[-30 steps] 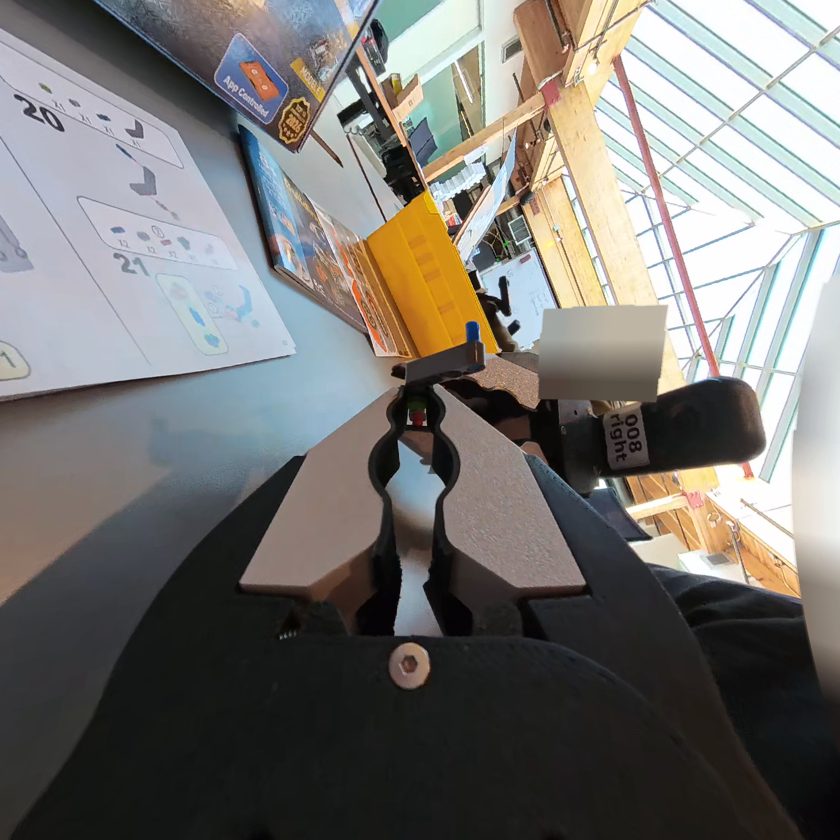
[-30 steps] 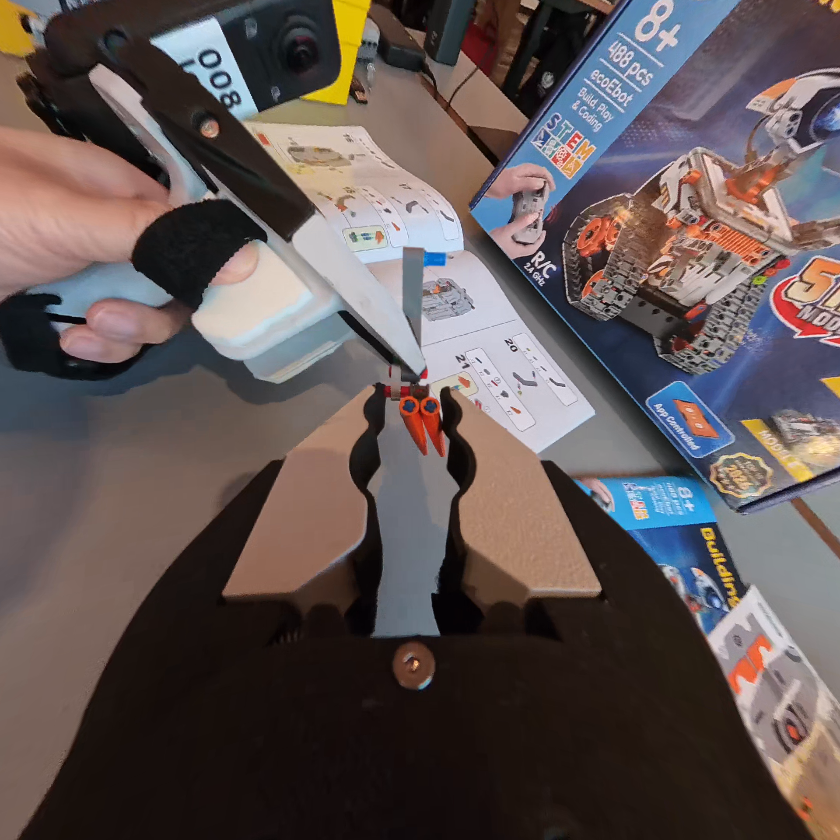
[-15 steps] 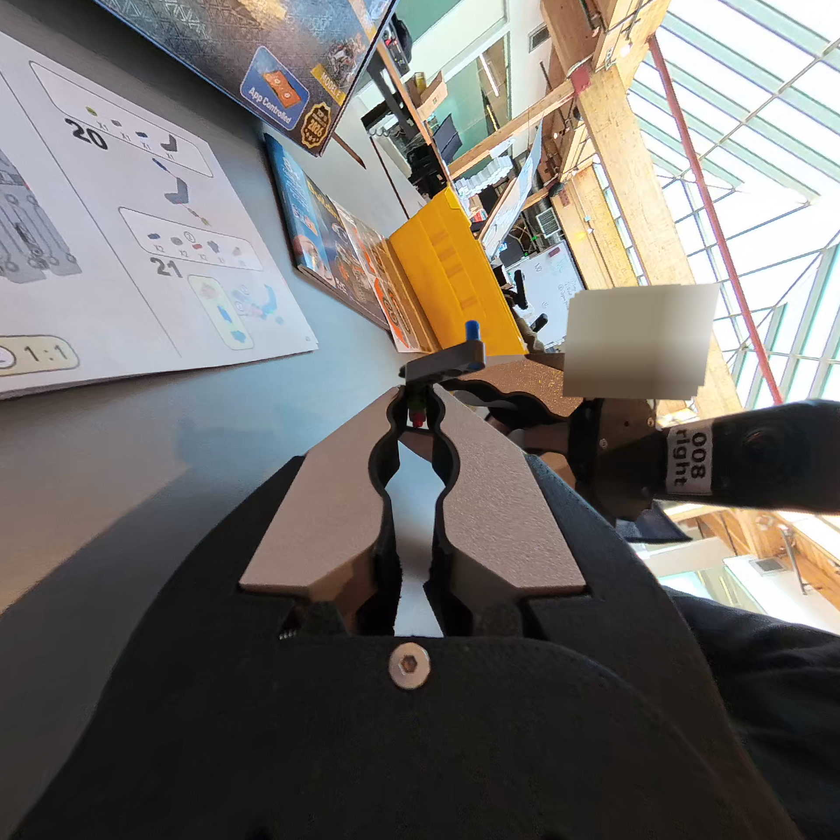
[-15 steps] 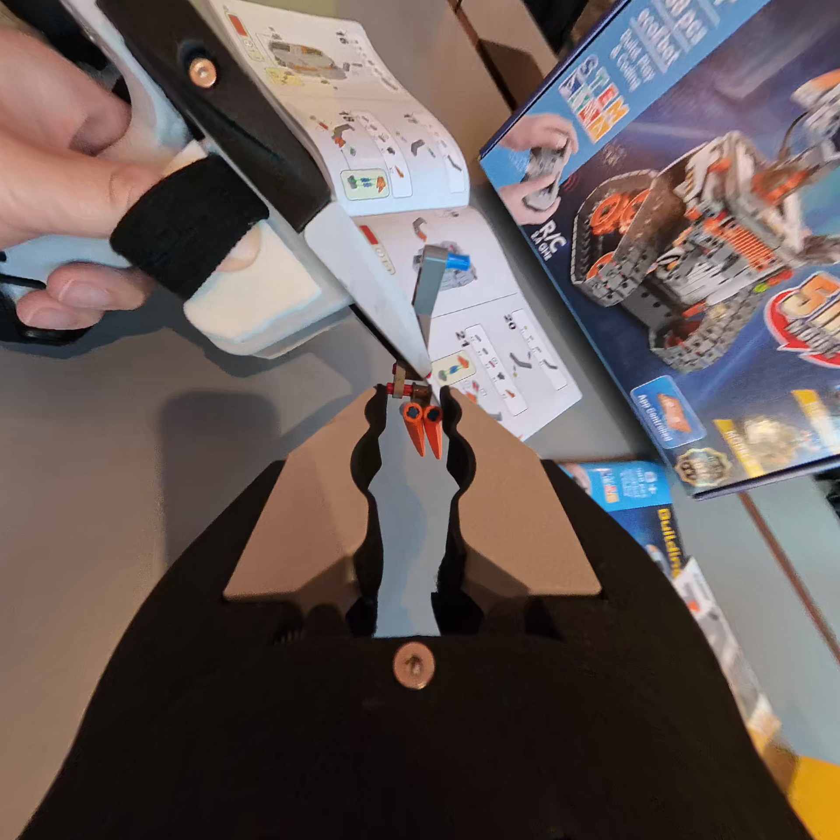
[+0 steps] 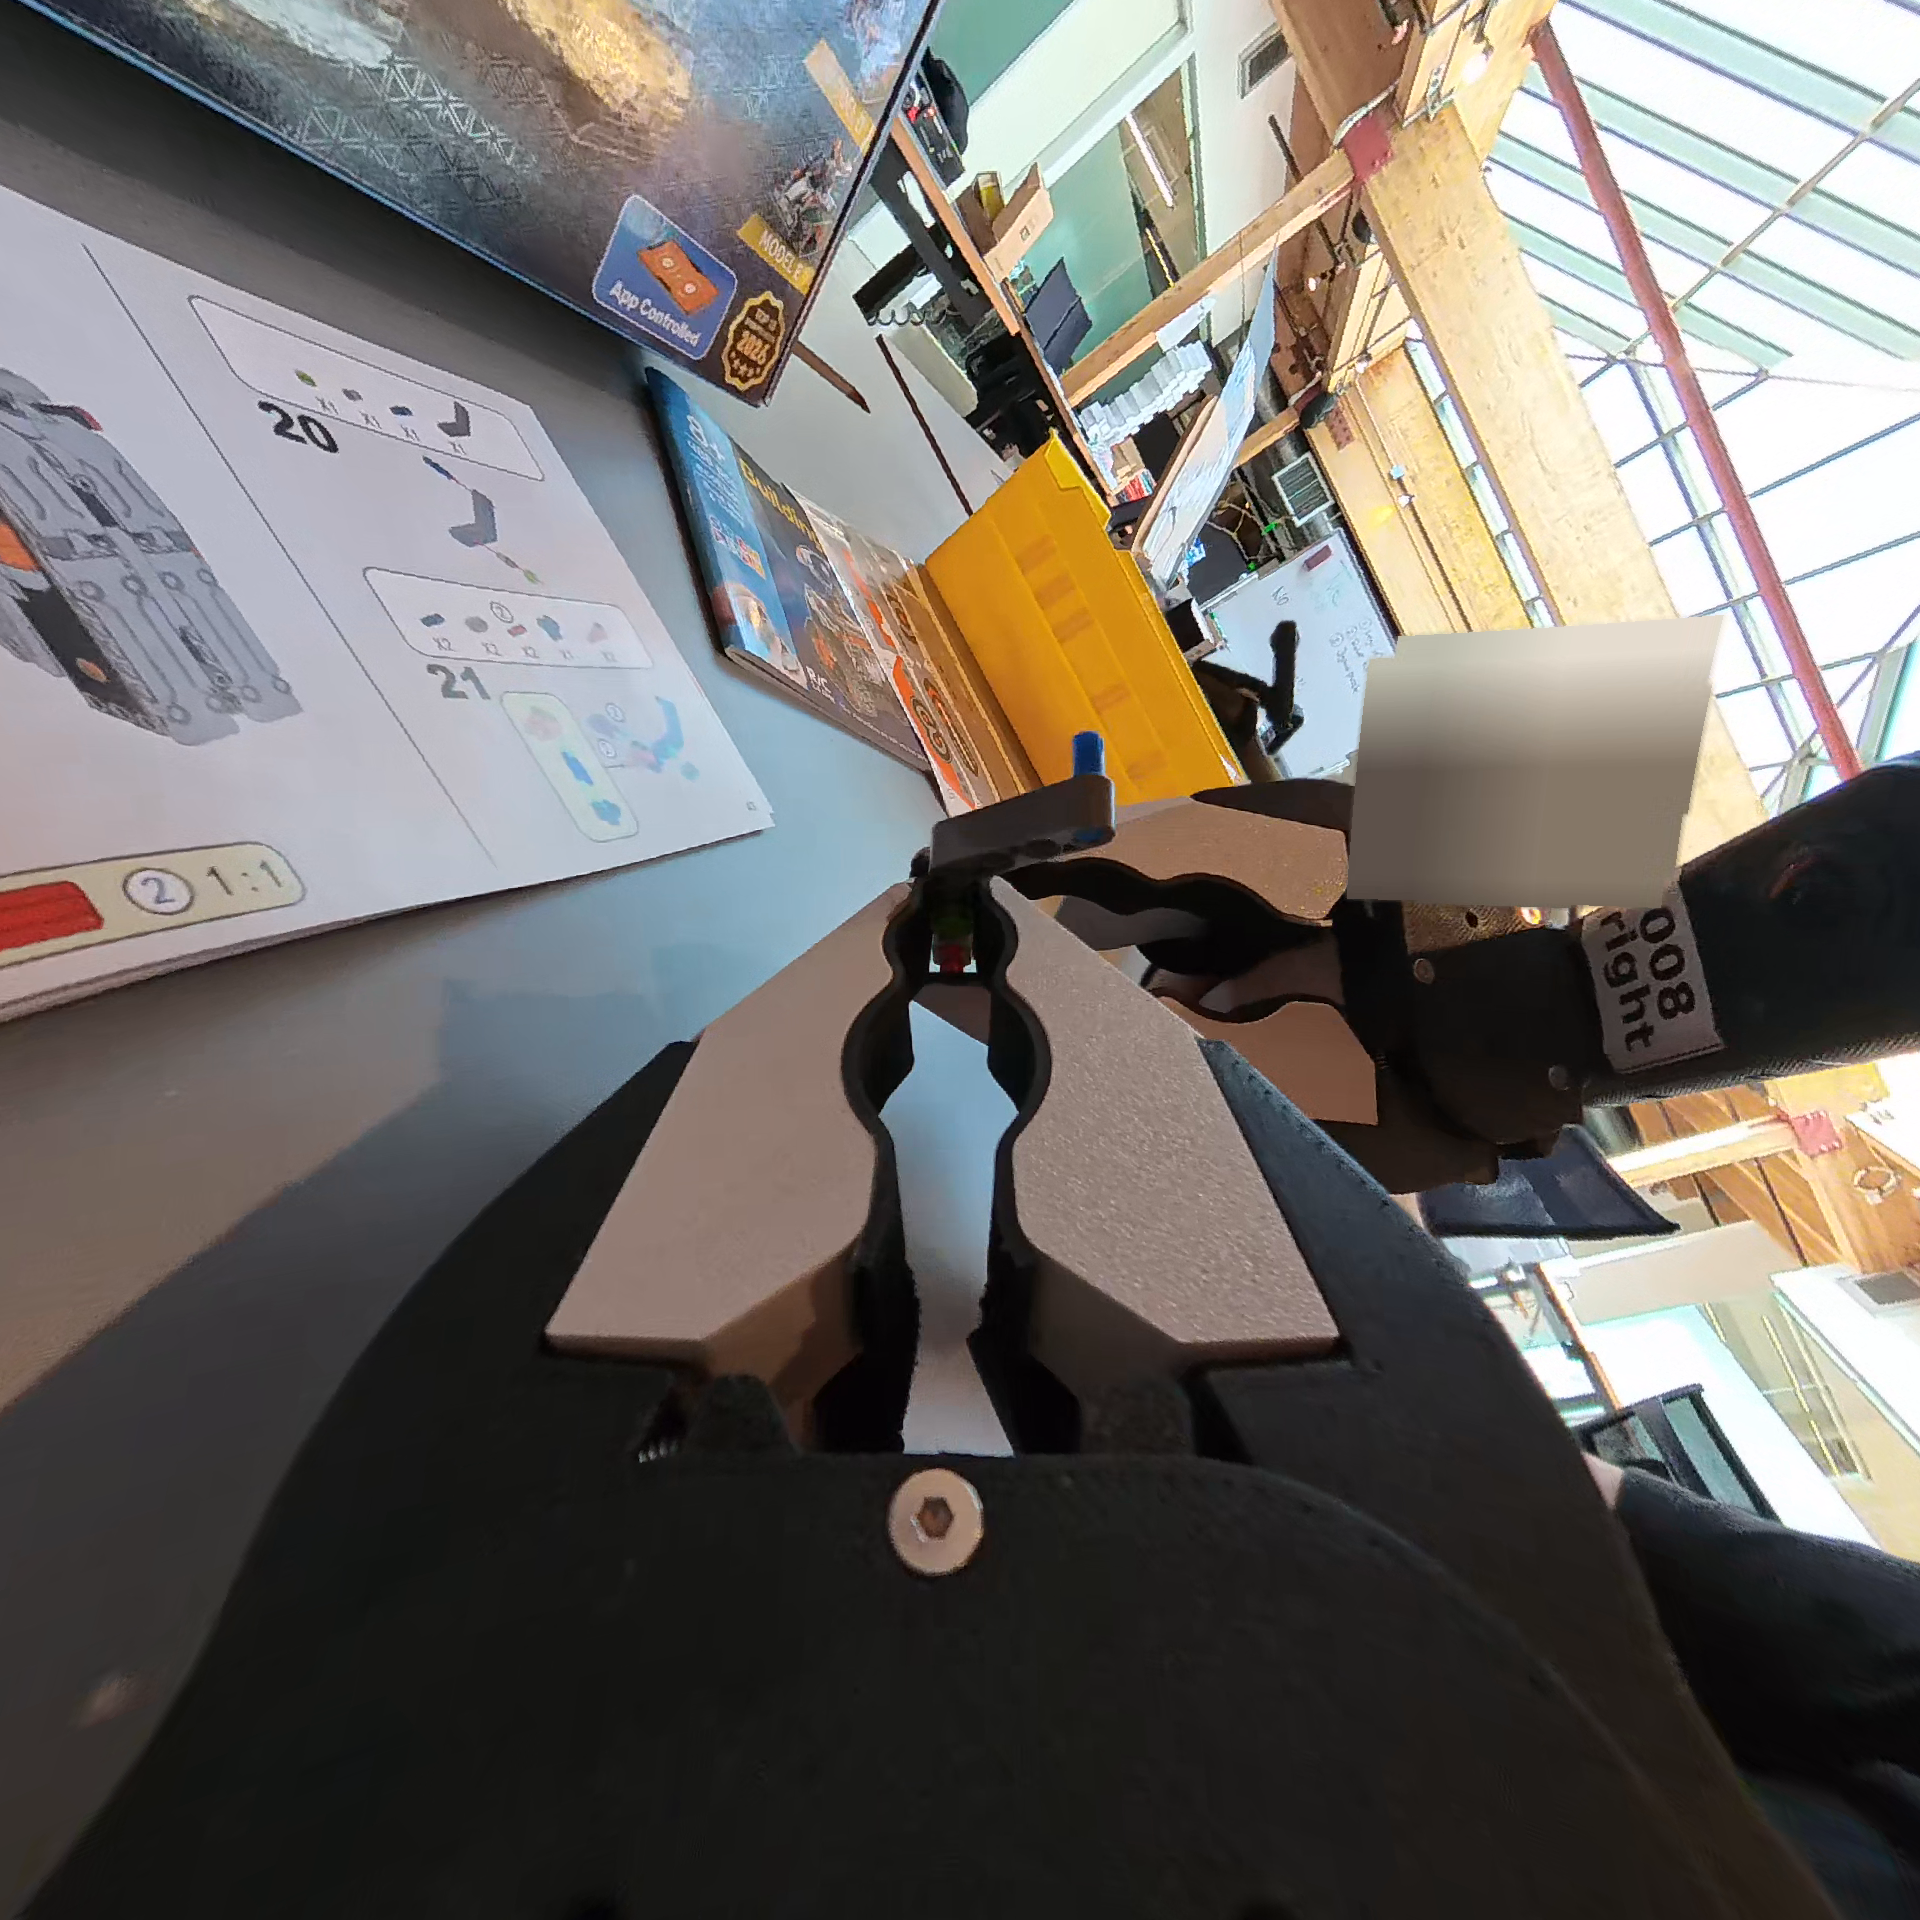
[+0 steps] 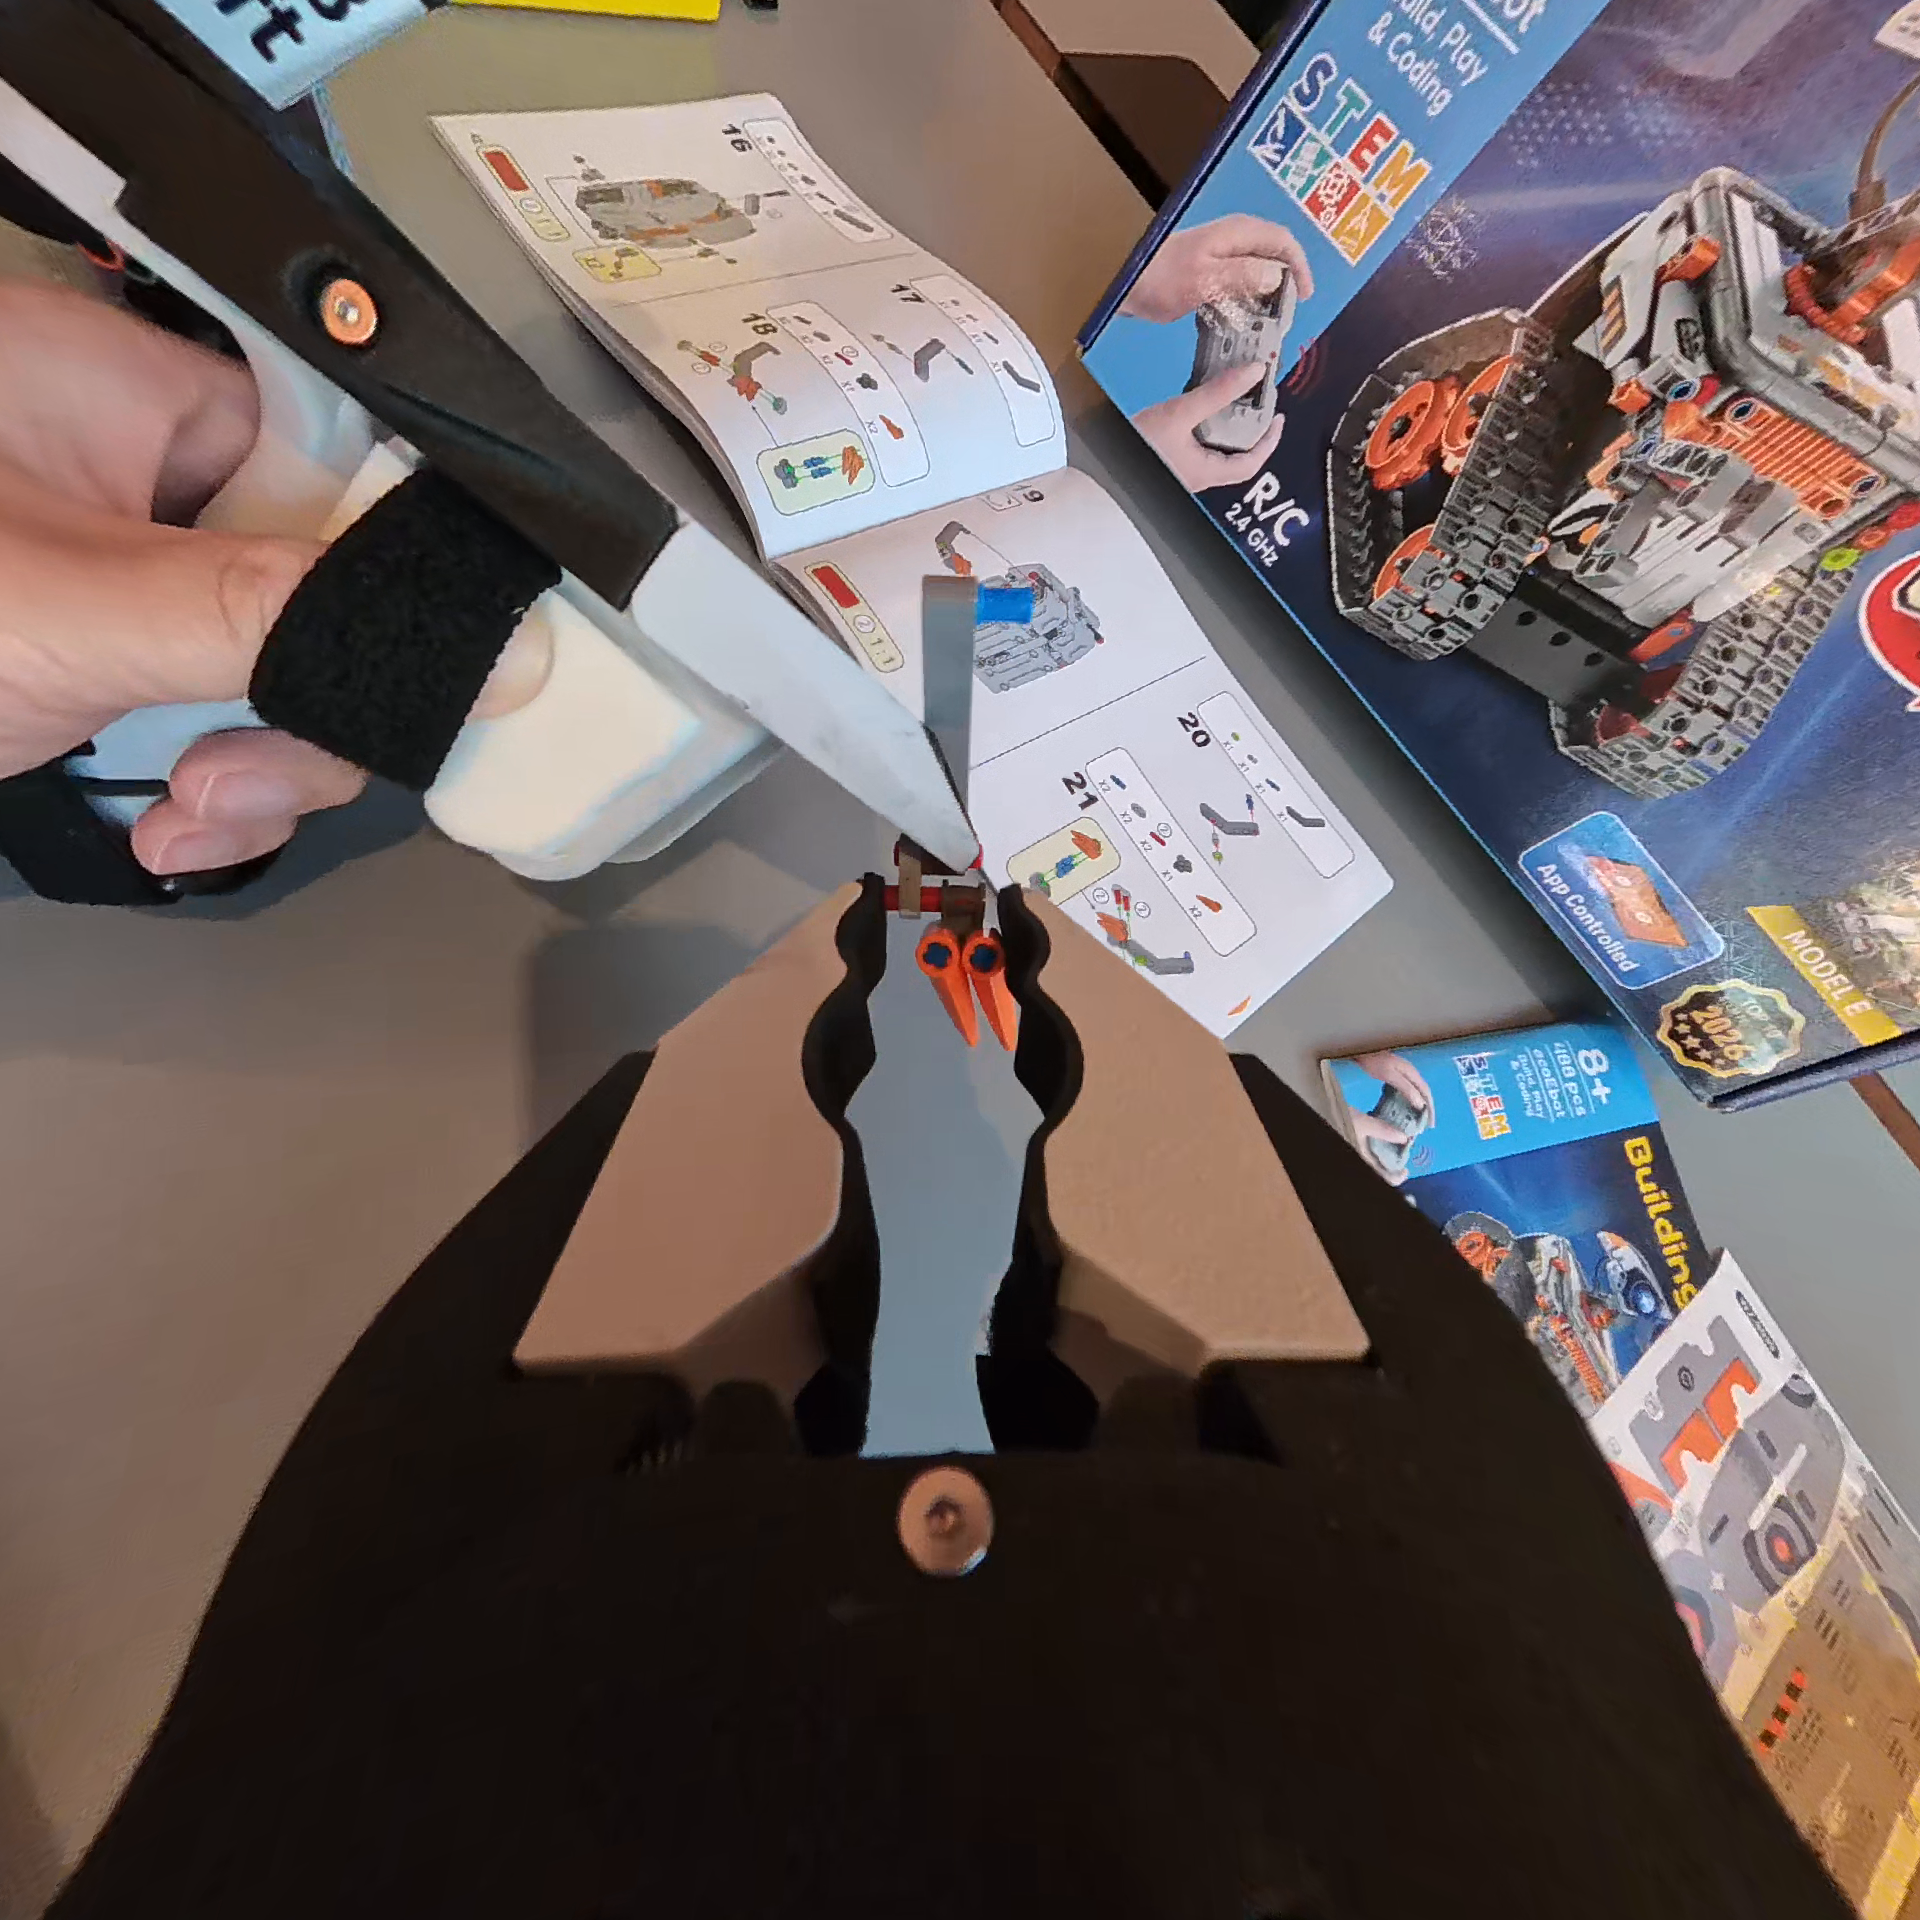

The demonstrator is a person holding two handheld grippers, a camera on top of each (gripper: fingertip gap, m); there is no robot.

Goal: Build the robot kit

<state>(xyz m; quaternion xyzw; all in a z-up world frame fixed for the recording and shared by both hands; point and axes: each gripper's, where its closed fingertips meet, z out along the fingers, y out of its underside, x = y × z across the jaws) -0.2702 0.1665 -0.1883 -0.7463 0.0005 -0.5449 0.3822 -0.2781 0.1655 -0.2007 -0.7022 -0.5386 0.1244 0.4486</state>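
My left gripper (image 5: 951, 914) is shut on the end of a small build: a grey beam (image 5: 1023, 826) with a blue pin (image 5: 1086, 748), and a green and red axle between its fingertips. My right gripper (image 6: 940, 899) is shut on a red axle (image 6: 920, 894) that carries two orange claw pieces (image 6: 971, 982). The two grippers meet tip to tip above the grey table (image 6: 312, 1143). In the right wrist view the left gripper's finger (image 6: 810, 707) comes in from the upper left, held by a hand (image 6: 125, 582), and the grey beam (image 6: 945, 686) stands up beyond it.
An open instruction booklet (image 6: 935, 416) lies on the table under the grippers; it also shows in the left wrist view (image 5: 312, 623). A large toy kit box (image 6: 1558, 416) stands to the right, a smaller booklet (image 6: 1507, 1195) in front of it. A yellow bin (image 5: 1060, 644) is farther off. Less than 4 cm separates the two grippers' tips.
Both grippers stay shut on the joined parts. The right gripper's body has swung lower and to the right in the left view, and both views have shifted over the booklet.
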